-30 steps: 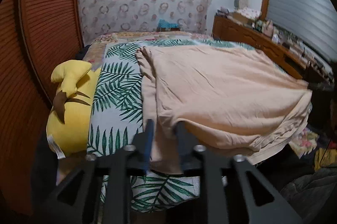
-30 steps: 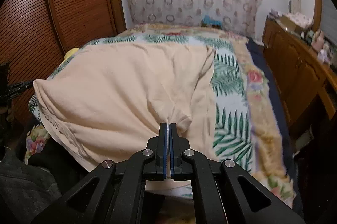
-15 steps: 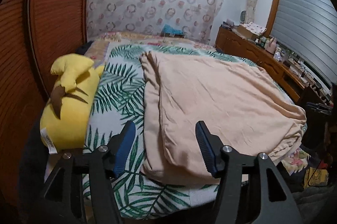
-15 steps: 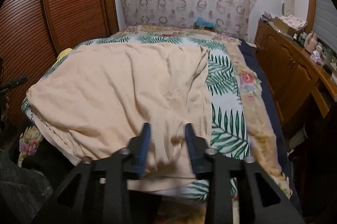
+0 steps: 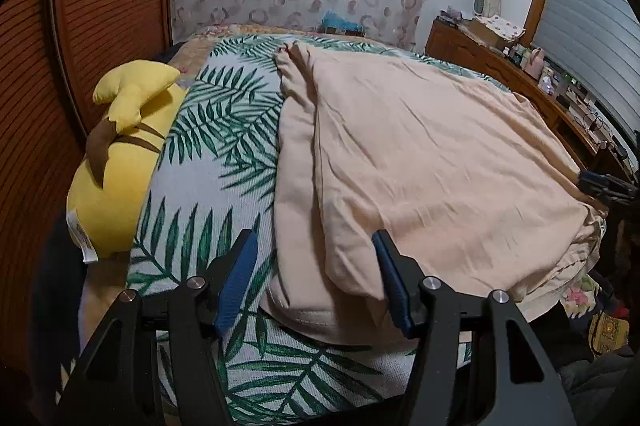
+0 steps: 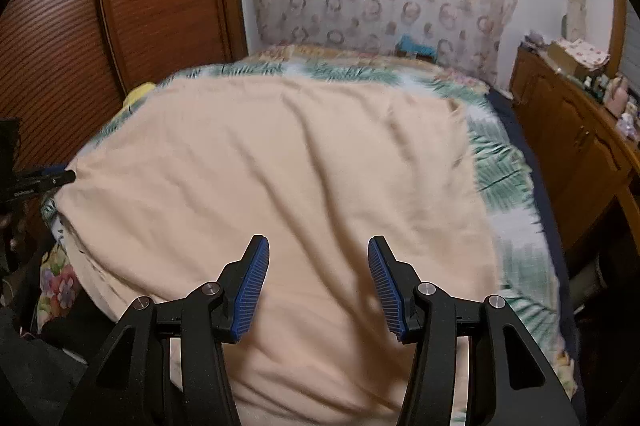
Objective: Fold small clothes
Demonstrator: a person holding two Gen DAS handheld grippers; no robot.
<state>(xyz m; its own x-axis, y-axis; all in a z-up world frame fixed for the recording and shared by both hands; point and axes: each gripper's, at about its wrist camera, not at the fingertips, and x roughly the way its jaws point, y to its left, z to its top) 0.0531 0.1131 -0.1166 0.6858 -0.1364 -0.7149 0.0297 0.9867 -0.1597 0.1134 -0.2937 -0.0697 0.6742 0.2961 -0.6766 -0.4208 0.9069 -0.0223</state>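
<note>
A peach garment lies spread flat on the palm-leaf bed cover, its left side folded over into a long flap. My left gripper stands open over the garment's near left corner, the cloth lying loose between its blue pads, not pinched. In the right wrist view the same garment fills the bed, slightly blurred. My right gripper hovers over its near edge with jaws opening and nothing clamped. Each view shows the other gripper's tip at the garment's far side corner.
A yellow plush toy lies at the bed's left edge against the wooden slatted doors. A wooden dresser with small items runs along the right. Dark clothes and floral fabric pile by the bed's near corner.
Both grippers let go of the garment's near edge and opened. The cloth dropped flat on the bed. The right gripper shifted left over the garment; the left one sank a little.
</note>
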